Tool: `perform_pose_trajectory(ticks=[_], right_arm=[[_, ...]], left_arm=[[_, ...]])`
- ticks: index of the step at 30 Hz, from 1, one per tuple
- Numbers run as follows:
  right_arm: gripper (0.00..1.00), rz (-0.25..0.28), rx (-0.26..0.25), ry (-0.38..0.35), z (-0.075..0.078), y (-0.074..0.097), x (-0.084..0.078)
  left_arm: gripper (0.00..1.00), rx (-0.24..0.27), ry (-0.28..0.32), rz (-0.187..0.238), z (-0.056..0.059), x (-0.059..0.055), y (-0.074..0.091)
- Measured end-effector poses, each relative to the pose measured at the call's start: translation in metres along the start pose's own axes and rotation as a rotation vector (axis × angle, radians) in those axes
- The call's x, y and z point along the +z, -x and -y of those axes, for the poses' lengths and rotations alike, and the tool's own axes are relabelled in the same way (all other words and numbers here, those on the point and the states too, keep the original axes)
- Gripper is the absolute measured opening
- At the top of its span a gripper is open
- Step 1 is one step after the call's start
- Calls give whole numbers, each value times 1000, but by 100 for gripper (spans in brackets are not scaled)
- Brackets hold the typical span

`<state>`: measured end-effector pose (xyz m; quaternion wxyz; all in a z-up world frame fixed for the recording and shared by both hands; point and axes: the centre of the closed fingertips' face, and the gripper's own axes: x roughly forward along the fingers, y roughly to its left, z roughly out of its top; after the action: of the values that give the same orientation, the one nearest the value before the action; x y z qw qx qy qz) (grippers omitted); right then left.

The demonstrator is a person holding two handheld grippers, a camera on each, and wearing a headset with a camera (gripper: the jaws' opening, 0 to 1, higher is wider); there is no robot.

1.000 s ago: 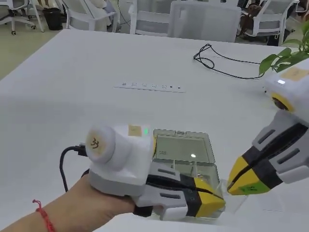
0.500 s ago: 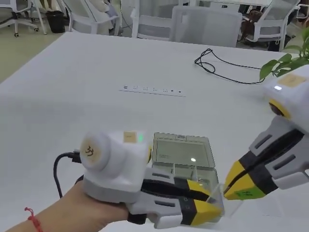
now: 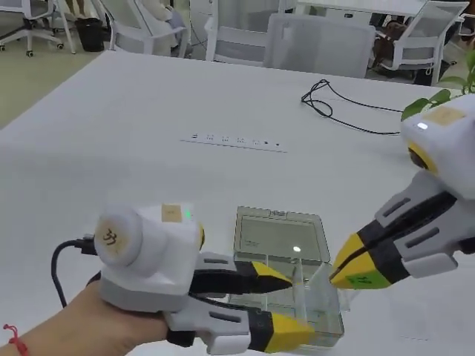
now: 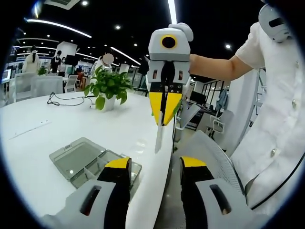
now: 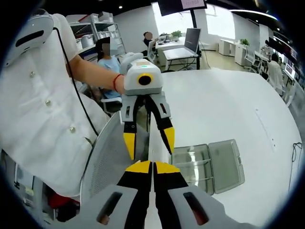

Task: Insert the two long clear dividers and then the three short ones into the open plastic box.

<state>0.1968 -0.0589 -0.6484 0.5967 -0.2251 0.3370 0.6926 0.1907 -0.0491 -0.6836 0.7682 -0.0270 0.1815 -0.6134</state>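
Looking down at the white counter (image 3: 148,133), we see the open box (image 3: 320,320) near the front edge, its lid (image 3: 280,237) lying flat behind it. Our right gripper (image 3: 338,279) has its fingers pressed together on a clear divider (image 4: 158,136), a thin strip jutting from the yellow tips. Those tips sit just beside the box's right rim; we cannot tell whether the divider touches the box. Our left gripper (image 4: 155,163) hovers at the box's near-left side, fingers apart and holding nothing. Both grippers face each other. Inside the box some clear partitions (image 5: 193,164) show; we cannot count them. A black cable (image 3: 334,104) lies far across the counter.
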Motion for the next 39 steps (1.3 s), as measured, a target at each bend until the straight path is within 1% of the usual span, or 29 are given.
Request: perform_pose_trajectory(ticks=[2, 3, 8, 10, 14, 16, 20, 24, 25, 27, 31, 36, 37, 39], right_arm=[[3, 5, -19, 3, 6, -4, 3], [3, 4, -31, 6, 9, -5, 4], [3, 14, -68, 3, 27, -16, 8], [3, 13, -80, 3, 33, -21, 9], [3, 12, -105, 0, 47, -30, 9], [3, 17, -122, -5, 55, -36, 9], [3, 25, -144, -13, 69, -49, 8], [3, 15, -154, -2, 77, -62, 4], [3, 16, -154, -5, 78, -66, 3], [3, 15, -157, -3, 80, -72, 2], [3, 7, -163, 2, 86, -82, -5], [3, 3, -166, 8, 89, -90, -10], [3, 10, -167, -3, 90, -92, -10], [3, 4, -169, -1, 91, -94, -12]], left_arm=[[44, 27, -8, -17, -7, -5, 4], [48, 39, -10, -21, -9, -7, 6], [59, 94, -13, -32, -23, -13, 17], [65, 108, -12, -34, -27, -14, 21], [72, 131, -18, -47, -34, -18, 26], [75, 148, -28, -64, -39, -22, 29], [83, 171, -29, -65, -45, -26, 34], [90, 185, -28, -69, -48, -30, 36], [92, 193, -39, -74, -49, -32, 37], [95, 193, -33, -80, -50, -34, 38], [100, 203, -24, -68, -52, -35, 40], [100, 203, -27, -59, -51, -36, 41], [100, 202, -23, -59, -51, -36, 41], [100, 204, -28, -54, -51, -36, 41]])
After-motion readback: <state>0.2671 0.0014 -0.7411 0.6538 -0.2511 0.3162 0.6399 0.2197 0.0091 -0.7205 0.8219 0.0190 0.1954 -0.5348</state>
